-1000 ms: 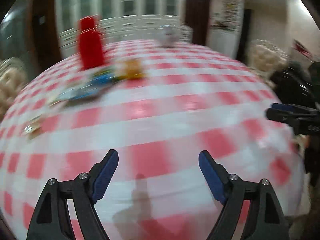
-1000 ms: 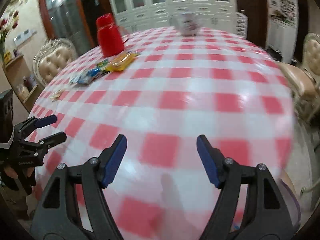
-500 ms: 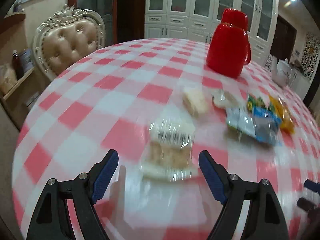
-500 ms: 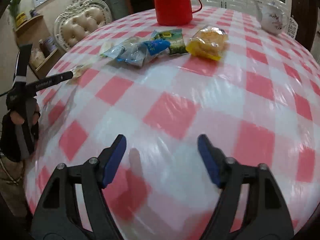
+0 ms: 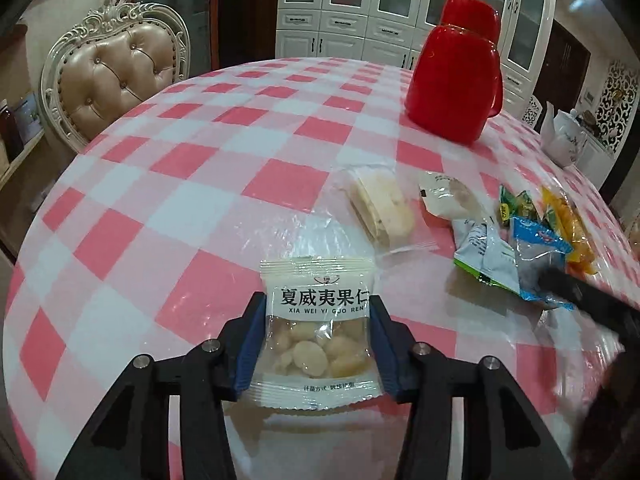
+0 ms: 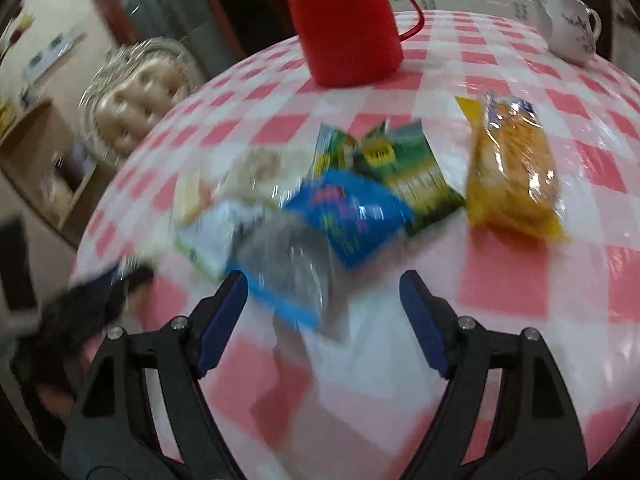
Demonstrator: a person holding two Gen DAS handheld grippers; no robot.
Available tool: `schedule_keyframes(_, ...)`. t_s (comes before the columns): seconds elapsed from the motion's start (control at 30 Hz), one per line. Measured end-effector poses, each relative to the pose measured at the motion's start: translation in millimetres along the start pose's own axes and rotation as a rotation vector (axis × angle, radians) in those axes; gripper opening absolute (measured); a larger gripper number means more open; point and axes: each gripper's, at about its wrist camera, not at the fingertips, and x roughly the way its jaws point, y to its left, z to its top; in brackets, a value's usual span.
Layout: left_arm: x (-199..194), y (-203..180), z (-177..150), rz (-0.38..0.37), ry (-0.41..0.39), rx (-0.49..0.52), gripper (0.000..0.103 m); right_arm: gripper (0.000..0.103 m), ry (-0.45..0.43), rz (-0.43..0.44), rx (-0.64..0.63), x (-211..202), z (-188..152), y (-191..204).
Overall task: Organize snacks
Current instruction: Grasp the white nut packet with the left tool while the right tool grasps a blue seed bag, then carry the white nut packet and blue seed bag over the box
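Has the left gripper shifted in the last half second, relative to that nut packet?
Yes. The left gripper has closed in around the nut packet, which sat ahead of its tips before; its jaws are closing on the packet's sides.

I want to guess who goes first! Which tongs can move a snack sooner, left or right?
Left. The left tongs are closing with the nut packet already between their pads. The right tongs are opening, only nearing the blue packet.

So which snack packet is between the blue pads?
The clear packet of pale nuts, with a white label. The left hand-held gripper is closing on it; the others lie farther up the table.
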Motion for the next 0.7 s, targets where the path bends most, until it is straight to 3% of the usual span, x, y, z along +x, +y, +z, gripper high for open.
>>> schedule_keyframes(0.17,-4,7,0,-0.065,-0.007,-0.029,0.050,0.081,-0.028,-0.182,0.030,23,18,22)
schedule_keyframes(0.2,-4,6,0,-0.064,-0.006,-0.028,0.050,0.078,-0.026,-0.214,0.010,26,18,27)
schedule_keyframes(0.23,-4,6,0,-0.064,-0.006,-0.027,0.050,0.064,-0.019,-0.247,-0.031,29,17,35)
schedule_keyframes(0.27,-4,7,0,-0.066,-0.007,-0.029,0.051,0.055,-0.021,-0.242,-0.064,28,15,37)
schedule_keyframes(0.33,-5,8,0,-0.073,-0.008,-0.035,0.051,0.047,-0.024,-0.199,-0.098,18,4,37)
schedule_keyframes(0.47,-4,6,0,-0.069,-0.005,-0.025,0.051,0.044,-0.021,-0.134,-0.148,-17,-25,23)
schedule_keyframes(0.7,-4,4,0,-0.075,-0.005,-0.017,0.052,0.044,-0.054,0.018,-0.071,-103,-92,-20)
